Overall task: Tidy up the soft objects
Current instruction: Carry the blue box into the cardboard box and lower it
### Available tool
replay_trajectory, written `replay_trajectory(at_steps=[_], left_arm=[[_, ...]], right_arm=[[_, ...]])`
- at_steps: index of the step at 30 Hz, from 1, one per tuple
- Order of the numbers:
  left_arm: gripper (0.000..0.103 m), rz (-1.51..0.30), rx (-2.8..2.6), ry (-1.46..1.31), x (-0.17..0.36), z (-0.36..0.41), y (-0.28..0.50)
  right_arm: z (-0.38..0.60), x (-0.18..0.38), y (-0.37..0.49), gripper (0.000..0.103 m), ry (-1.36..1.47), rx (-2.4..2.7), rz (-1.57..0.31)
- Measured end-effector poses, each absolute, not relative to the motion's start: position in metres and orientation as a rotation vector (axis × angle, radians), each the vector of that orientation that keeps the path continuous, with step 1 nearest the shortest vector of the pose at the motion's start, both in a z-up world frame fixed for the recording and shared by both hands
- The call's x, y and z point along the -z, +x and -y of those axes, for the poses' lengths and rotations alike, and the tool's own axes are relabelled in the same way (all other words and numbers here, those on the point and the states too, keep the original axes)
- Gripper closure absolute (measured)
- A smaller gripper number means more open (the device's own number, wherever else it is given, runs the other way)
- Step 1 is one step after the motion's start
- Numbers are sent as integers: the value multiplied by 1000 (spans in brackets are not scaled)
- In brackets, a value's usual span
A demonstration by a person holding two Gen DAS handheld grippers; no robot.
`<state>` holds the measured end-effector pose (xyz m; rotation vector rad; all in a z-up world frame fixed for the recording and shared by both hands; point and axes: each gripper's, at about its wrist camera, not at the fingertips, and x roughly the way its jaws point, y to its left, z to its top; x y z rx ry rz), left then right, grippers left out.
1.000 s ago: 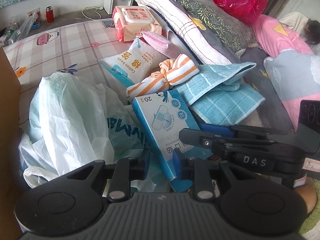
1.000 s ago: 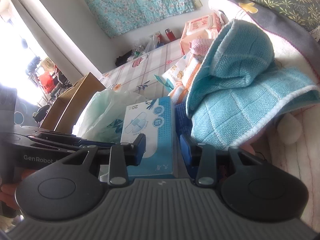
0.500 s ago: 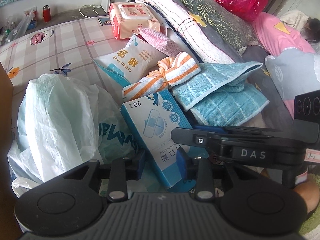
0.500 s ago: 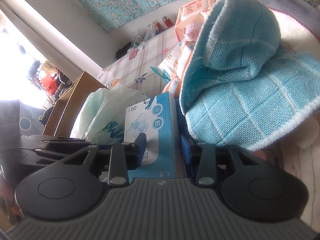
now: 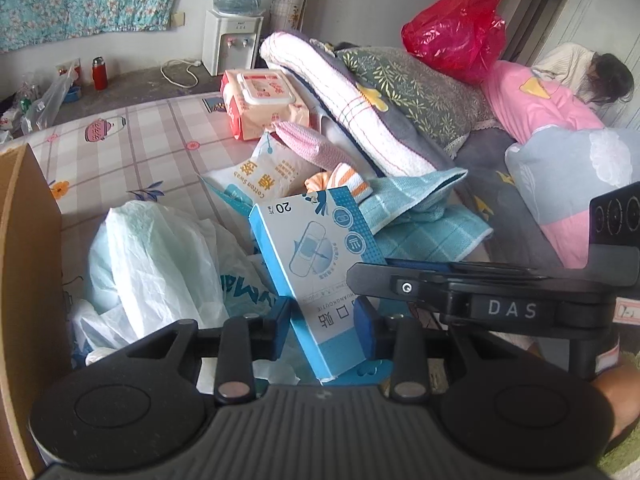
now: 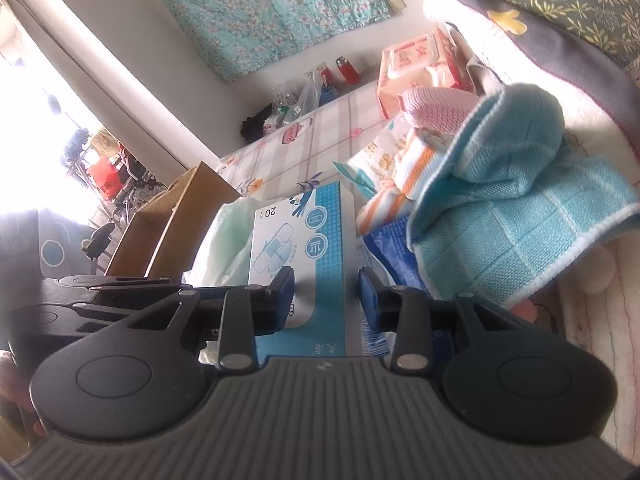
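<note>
A blue-and-white bandage box (image 5: 316, 256) stands tilted between the fingers of both grippers. My left gripper (image 5: 322, 320) is shut on its lower end. My right gripper (image 6: 326, 292) closes on the same box (image 6: 304, 252) from the other side; it also shows as the black tool (image 5: 480, 300) in the left wrist view. Behind the box lie a light-blue towel (image 5: 424, 216), an orange-striped cloth (image 5: 348, 178), a pink cloth (image 5: 308, 144) and a cotton-swab pack (image 5: 272, 176).
A white plastic bag (image 5: 160, 264) lies left of the box. A cardboard box (image 5: 24, 264) stands at the far left. A wet-wipes pack (image 5: 260, 100), rolled quilts (image 5: 360, 120), a red bag (image 5: 456, 32) and pink bedding (image 5: 540, 108) fill the back and right.
The bandage box has been lifted and tilted more upright, away from the bed. Both grippers rose with it, and the towels now sit lower behind it.
</note>
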<state>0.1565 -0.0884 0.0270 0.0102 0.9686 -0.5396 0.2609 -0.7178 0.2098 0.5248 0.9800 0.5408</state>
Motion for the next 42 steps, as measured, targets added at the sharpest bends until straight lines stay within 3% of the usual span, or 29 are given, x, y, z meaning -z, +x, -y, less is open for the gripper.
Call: replay_trajectory(at_steps=[9,20,31,42], left_arm=[[66,-793,441,-44,-88,26,128],[66,-717,143,-127,-120,-107,119],[68,-948,78,-326,-40,-206,195],[59,-1217,-32,-328,37,-226,235]], right_arm=[[679,-287,252,69,465,-633,-859],[534,-342,279,69,450,-893,-852],[393,-292,308,70,436,-893,-1065],[411,-265,324,69,340,-793,-1031]])
